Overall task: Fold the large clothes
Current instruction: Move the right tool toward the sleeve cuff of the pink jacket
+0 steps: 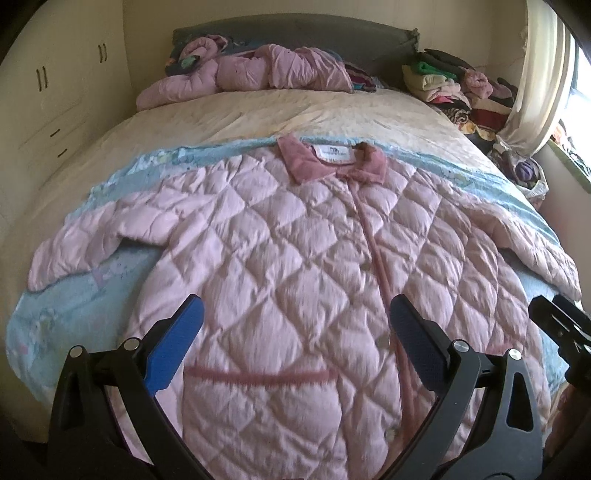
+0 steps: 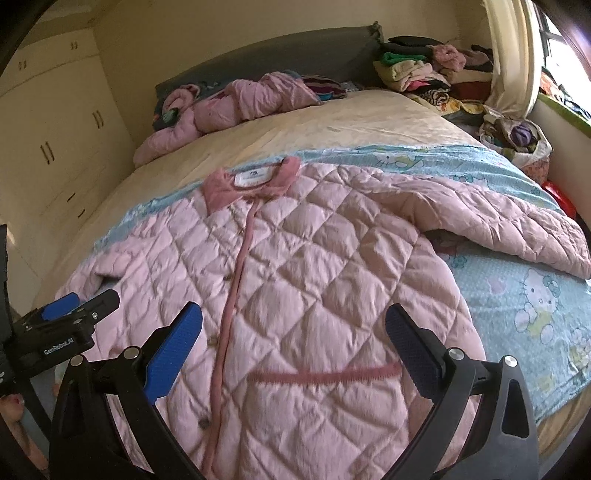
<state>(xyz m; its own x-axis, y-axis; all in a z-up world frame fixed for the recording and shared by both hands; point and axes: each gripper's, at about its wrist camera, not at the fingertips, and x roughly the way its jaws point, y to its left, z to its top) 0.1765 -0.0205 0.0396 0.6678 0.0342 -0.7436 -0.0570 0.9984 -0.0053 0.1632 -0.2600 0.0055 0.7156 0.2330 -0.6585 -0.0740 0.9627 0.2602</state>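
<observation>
Spread flat, front up, on the bed's light-blue cartoon blanket (image 2: 498, 306): pink quilted puffy jacket (image 1: 295, 258). Probably soft, bulky, light, slippery. Best pinched at sleeve cuffs or hem. Left claw (image 1: 295, 332) and right claw (image 2: 293, 336) both apart, holding nothing.

Pink quilted coat's (image 1: 295, 258) hem beyond the bottom edge; collar label (image 1: 334, 151) illegible.

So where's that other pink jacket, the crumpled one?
The crumpled jacket lies at the far end of the bed, against the grey headboard, left of the clothes pile.
</observation>
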